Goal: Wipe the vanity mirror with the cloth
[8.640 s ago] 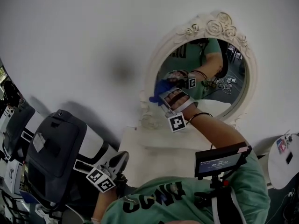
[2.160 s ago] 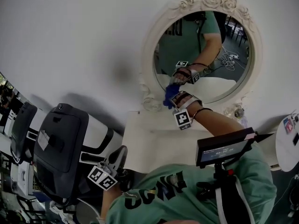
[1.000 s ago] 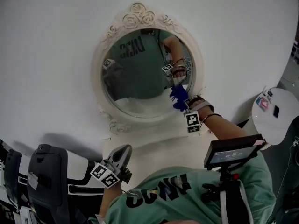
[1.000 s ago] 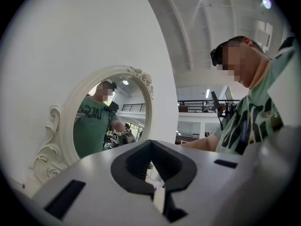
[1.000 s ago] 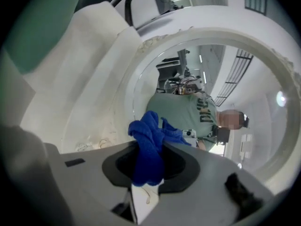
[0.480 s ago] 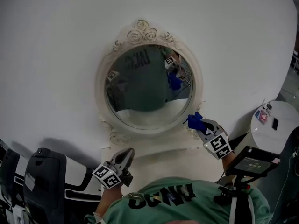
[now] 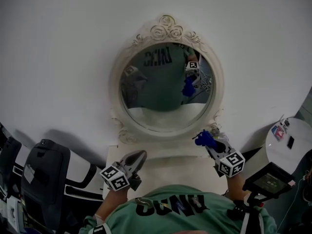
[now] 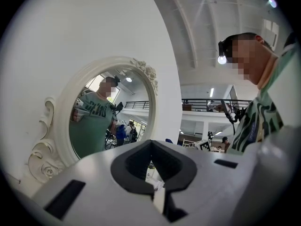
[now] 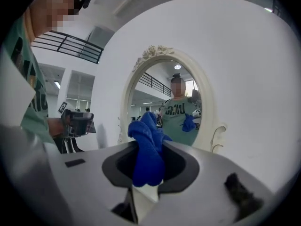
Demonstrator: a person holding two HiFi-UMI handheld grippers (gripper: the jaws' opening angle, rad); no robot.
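White wall fills the background, with a round vanity mirror in an ornate cream frame with roses carved at the top standing against it. Mirror sits on a white vanity top. Right gripper is low at the right, near the frame's lower right edge and off the glass. Its jaws are clamped on a blue cloth, which bunches up out of the jaw tips. From the right gripper view the cloth fills the pocket between the jaws and stands up above them, with the mirror ahead and apart from it. Cloth does not touch the glass in any view. Left gripper is low at the left over the vanity top, below the frame and apart from it. From its own view the jaws are together with nothing between them. Each gripper carries a cube with square markers. Glass reflects the person in a green shirt with print, plus the blue cloth and a marker cube at upper right of the glass. Black and white machine stands at the left of the vanity. Round white table at the far right, with small items on it, too small to tell. Small screen on a mount is at lower right, by the person's chest.
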